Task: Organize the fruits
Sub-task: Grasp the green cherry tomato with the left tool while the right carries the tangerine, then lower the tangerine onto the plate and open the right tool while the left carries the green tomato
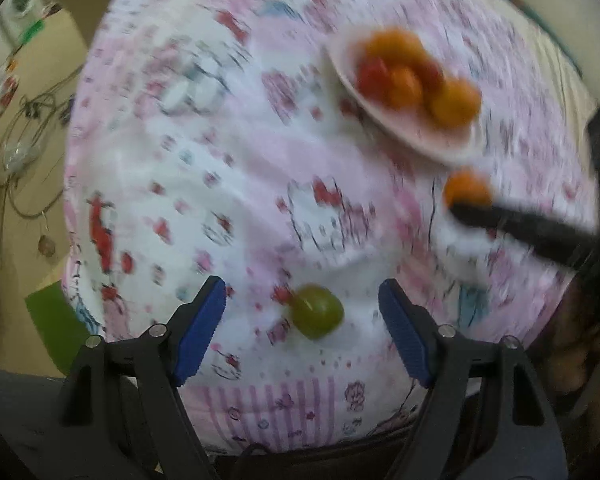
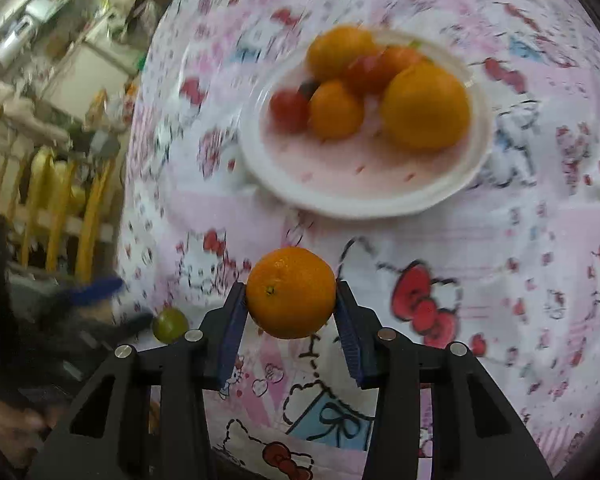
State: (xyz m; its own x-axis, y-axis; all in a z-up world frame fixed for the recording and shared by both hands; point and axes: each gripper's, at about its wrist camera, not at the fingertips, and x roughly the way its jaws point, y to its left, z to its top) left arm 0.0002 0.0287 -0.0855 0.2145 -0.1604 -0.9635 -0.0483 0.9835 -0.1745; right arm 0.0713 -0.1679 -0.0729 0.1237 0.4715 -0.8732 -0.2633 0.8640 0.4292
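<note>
A: Where's the orange (image 2: 291, 292) relative to the plate (image 2: 364, 196)?
B: Just short of its near rim, pinched by the right gripper (image 2: 290, 304)
A: And the green fruit (image 1: 316, 312)?
B: Well off that rim, on the cartoon-cat cloth (image 1: 228, 168), between the left gripper (image 1: 302, 316)'s parted jaws, untouched; no readable writing

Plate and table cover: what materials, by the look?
Plate: looks like thin white disposable plastic or foam, smooth with a slight sheen and a rolled rim; blur leaves it open. Table cover: printed fabric, matte, pink and white cartoon pattern; soft folds and wrinkles suggest cloth, not vinyl.
</note>
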